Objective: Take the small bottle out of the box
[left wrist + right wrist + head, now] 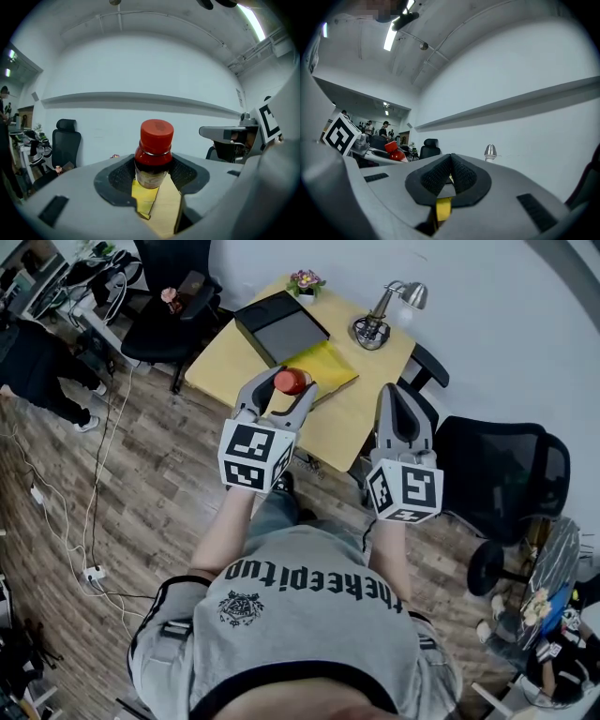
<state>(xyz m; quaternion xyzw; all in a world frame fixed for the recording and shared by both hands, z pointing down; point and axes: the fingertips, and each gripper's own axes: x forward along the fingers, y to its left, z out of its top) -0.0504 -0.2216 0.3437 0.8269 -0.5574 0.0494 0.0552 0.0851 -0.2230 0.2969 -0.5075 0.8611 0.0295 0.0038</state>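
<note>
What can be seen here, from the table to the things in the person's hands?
table: one, light wood, ahead of the person
box: one, dark, on the table's far side
yellow flat piece: one, yellow, on the table beside the box
flower pot: one, purple flowers, table's far edge
desk lamp: one, silver, table's far right corner
office chairs: at least two, black, right and far left of the table
small bottle: one, red cap, above the table's near edge
left gripper: one, grey, shut on the small bottle
right gripper: one, grey, shut, empty
</note>
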